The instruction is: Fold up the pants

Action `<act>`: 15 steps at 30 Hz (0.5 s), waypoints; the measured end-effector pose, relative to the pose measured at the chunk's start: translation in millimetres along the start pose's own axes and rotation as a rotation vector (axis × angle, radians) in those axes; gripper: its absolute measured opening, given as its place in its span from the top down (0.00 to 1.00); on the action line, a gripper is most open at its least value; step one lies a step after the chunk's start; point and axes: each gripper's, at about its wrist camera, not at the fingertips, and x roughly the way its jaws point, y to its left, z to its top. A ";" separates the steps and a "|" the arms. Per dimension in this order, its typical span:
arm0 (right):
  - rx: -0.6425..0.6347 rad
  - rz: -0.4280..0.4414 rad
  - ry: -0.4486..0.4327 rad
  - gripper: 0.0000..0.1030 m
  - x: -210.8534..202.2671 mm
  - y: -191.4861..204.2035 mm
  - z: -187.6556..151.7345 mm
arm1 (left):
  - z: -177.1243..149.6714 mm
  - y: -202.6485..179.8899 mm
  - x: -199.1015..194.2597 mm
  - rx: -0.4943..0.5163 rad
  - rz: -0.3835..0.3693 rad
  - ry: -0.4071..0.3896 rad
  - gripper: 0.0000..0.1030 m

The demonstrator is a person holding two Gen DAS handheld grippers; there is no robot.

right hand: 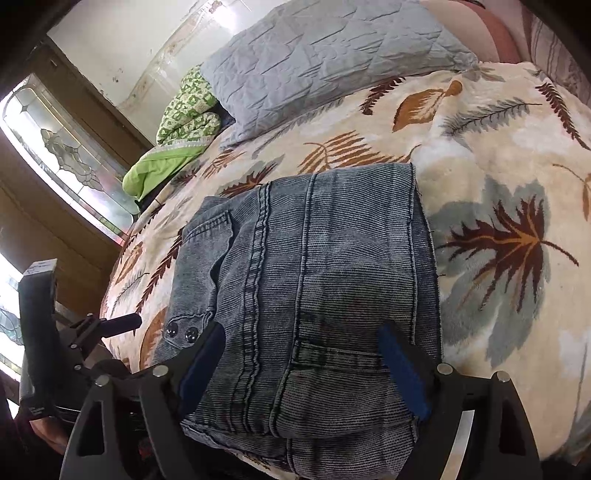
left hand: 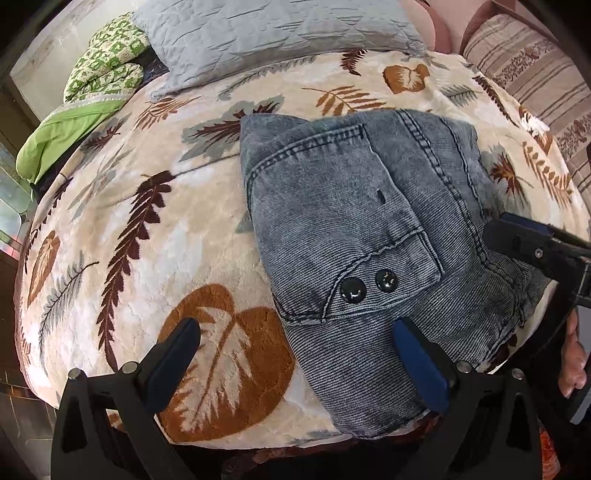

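Washed-blue denim pants (left hand: 373, 236), already doubled into a compact bundle, lie near the front edge of a bed covered by a cream leaf-print blanket (left hand: 147, 229). The bundle's long axis runs away from the person toward a grey quilted pillow (left hand: 280, 33), with the near end hanging slightly over the blanket's edge. The right gripper (right hand: 304, 350) sits squarely over that near end, its jaws spread wide and straddling the denim close to a belt loop, gripping nothing. The left gripper (left hand: 295, 343) is offset to the left: its jaws are also wide and empty, with one blue pad above the cloth below a flap pocket carrying two black snap buttons (left hand: 365, 286) and the other over bare blanket. The pants therefore lie ahead of and slightly right of the left jaws, and directly beneath the right jaws, so the right hand appears the nearer for any final fold or smoothing. A green patterned quilt (left hand: 99, 70) rests beside the pillow, well apart from the work.
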 end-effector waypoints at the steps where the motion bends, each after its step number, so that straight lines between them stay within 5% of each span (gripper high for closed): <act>1: 0.002 0.000 -0.002 0.15 -0.6 0.1 0.0 | 0.7 2.3 -1.7 -0.007 -0.004 -0.004 0.00; 9: 0.059 0.058 -0.104 0.15 -20.4 -5.4 3.3 | 7.2 26.5 -2.6 -0.084 0.017 -0.016 0.00; 15: -0.003 -0.025 -0.008 0.14 2.2 2.1 2.7 | -0.1 19.8 19.2 -0.045 0.039 0.022 0.00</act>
